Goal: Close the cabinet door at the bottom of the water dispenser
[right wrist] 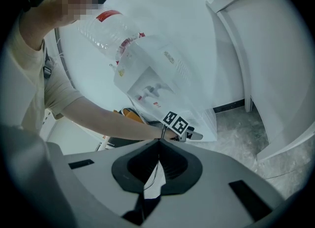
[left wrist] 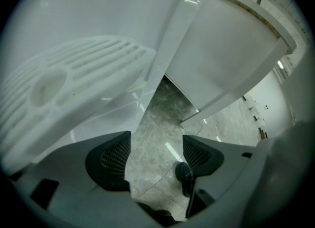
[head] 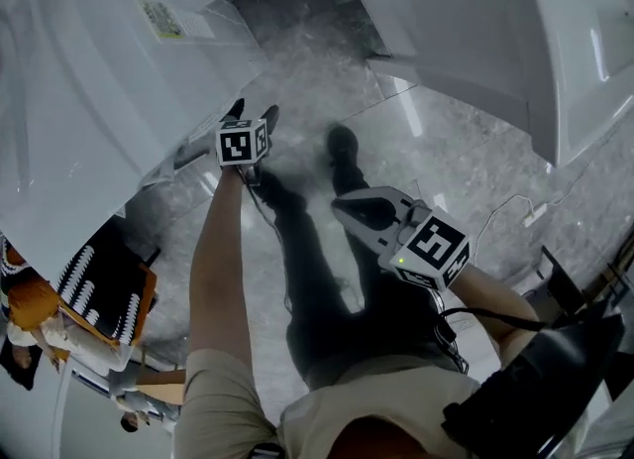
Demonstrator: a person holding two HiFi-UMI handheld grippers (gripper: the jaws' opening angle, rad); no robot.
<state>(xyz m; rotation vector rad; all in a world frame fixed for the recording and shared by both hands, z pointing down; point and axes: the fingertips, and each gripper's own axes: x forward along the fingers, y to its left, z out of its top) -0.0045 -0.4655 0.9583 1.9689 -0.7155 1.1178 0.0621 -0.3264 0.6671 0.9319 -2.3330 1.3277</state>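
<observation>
Grey marbled floor (head: 327, 70) lies underfoot; one water dispenser (right wrist: 147, 81) stands at ten o'clock in the head view, its one cabinet door (left wrist: 103, 116), as I judge it, the glossy panel at ten o'clock from my left claw (left wrist: 156, 146), which is spread and empty. My right claw (right wrist: 158, 153) is pressed together on nothing; the door looks light, stiff and slippery, best pushed flat near its free edge.

Water dispenser (right wrist: 147, 81): white, upright. Cabinet door (right wrist: 199, 106): glossy white panel forming the lower front of the unit, reaching down to the grey stone floor (head: 327, 70). Whether it sits flush or ajar cannot be determined.
</observation>
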